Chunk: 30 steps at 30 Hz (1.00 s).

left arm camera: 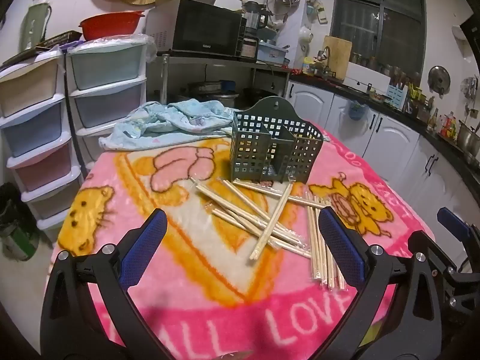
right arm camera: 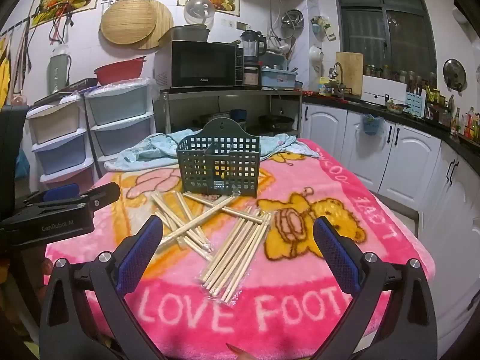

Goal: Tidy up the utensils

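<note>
Indoor artificial light fills both views evenly, a little dim with a purplish cast. The window (right arm camera: 387,30) is black. Soft shadows lie at the near edge of the blanket (left arm camera: 210,315) under the gripper frames. Fisheye bending curves the cabinets (right arm camera: 405,162) and darkens the corners. The focus is fairly sharp, slightly grainy.

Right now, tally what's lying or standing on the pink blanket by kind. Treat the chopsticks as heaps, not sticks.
Green lattice utensil holder: 1
Crossed heap of wrapped chopsticks: 1
Neat bundle of chopsticks in clear wrap: 1
Crumpled light blue cloth: 1
Total: 4
Single sticks overlap too much to count.
</note>
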{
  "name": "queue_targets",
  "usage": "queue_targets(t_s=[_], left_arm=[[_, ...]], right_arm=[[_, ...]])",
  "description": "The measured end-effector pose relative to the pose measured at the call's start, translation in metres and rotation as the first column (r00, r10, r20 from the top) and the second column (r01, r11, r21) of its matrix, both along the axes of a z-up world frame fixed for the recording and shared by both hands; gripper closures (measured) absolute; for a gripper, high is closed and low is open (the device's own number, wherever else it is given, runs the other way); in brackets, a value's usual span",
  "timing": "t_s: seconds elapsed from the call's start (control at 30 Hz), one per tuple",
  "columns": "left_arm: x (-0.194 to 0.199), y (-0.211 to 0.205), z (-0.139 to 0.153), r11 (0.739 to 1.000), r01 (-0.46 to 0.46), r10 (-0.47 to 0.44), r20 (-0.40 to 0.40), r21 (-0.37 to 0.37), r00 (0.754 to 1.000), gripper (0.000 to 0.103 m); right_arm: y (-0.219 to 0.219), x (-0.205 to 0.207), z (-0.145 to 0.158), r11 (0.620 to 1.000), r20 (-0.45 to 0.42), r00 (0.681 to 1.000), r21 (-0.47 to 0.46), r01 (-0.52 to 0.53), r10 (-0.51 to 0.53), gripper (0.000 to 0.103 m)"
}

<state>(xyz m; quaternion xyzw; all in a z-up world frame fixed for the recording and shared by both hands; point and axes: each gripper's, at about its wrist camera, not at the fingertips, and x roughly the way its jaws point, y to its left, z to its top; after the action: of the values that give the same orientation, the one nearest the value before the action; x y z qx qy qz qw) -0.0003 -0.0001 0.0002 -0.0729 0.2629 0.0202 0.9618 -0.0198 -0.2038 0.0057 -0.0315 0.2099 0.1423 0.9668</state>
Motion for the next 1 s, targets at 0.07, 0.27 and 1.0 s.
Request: queue_targets(t_s=[0.07,0.27,1.0], left_arm=[[-0.0001,-0.0001,0.0001,1.0,0.0,0.0,0.001,-0.001,1.0,0.01],[-0.0001,-0.0001,0.0002,1.0,0.001,-0.001,0.0,-0.003,1.0,0.01],[0.0,-0.0036,0.006,1.0,0.004,-0.004,0.005,-0.007,1.0,0.01]], right_arm=[[0.0001,-0.0003,0.0001,1.0,0.002,1.0,-0.002,-0.001,0.001,0.006],[-0.0001,-0.0003,0.0005,1.0,0.002,1.0,0.0,0.0,0.0,0.006],[-0.0002,-0.0006,0.0009,1.0,0.01,1.0,-0.001,-0.001,0.001,0.006]])
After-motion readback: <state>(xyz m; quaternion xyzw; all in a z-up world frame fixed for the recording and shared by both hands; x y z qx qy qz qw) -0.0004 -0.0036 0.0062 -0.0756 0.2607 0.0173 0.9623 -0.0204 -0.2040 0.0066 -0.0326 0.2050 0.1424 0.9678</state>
